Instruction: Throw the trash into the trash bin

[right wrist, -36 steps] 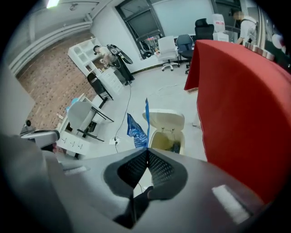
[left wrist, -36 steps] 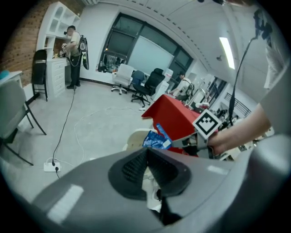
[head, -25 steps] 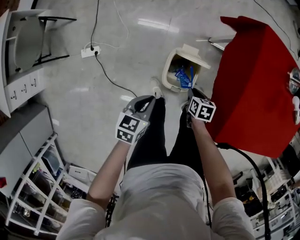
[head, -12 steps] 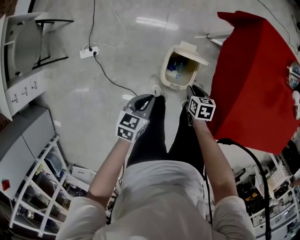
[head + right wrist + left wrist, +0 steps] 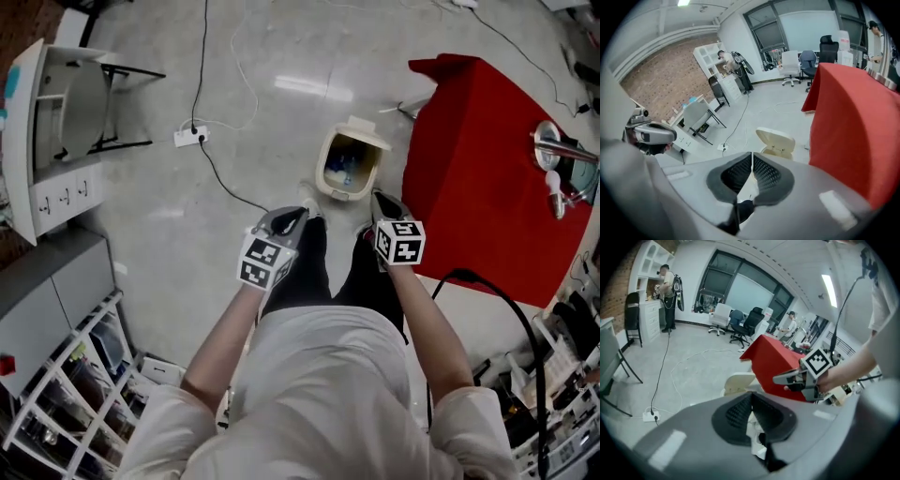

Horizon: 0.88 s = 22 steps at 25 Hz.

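Stands with both forearms bare and stretched forward and down, left arm (image 5: 223,342) and right arm (image 5: 433,323) nearly parallel, light sleeves ending near the elbows. Holds the left gripper (image 5: 296,216) and the right gripper (image 5: 379,200) side by side but apart, both pointing steeply down and away from the body. Holds the left jaws together at the tips, with a white shape (image 5: 753,427) in the gap behind them, unclear whether gripped. Has just been closing the right jaws, now tip to tip, with nothing between them.
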Each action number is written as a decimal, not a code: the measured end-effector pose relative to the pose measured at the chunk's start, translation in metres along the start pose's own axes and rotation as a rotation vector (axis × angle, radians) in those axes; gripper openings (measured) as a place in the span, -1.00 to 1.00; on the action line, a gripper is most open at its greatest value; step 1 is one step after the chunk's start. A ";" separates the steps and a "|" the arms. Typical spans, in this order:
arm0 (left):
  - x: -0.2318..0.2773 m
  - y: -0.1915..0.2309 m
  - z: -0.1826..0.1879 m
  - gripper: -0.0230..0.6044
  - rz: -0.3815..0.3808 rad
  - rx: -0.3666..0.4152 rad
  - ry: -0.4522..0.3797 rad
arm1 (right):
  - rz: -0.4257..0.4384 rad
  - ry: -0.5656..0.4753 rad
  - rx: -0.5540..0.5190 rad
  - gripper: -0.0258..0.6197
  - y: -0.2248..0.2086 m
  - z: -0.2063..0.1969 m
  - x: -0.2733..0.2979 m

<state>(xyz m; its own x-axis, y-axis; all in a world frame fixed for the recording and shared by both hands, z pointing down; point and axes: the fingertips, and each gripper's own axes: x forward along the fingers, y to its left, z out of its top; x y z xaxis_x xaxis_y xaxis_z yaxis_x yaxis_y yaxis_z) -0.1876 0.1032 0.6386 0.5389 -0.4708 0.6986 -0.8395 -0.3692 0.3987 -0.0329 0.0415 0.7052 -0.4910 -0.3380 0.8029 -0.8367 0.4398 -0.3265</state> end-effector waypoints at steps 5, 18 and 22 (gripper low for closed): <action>-0.015 -0.024 0.025 -0.92 -0.024 0.031 -0.035 | 0.044 -0.065 -0.035 -0.92 0.013 0.025 -0.045; -0.068 -0.084 0.073 -0.91 -0.037 0.088 -0.102 | 0.177 -0.162 -0.224 -0.92 0.061 0.049 -0.161; -0.077 -0.095 0.074 -0.92 -0.040 0.098 -0.114 | 0.173 -0.207 -0.252 -0.92 0.064 0.053 -0.184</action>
<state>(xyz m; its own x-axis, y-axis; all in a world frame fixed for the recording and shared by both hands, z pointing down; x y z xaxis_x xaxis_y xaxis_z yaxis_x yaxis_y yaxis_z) -0.1436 0.1150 0.5030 0.5813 -0.5401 0.6086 -0.8090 -0.4637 0.3612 -0.0089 0.0874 0.5098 -0.6798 -0.3905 0.6207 -0.6637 0.6876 -0.2943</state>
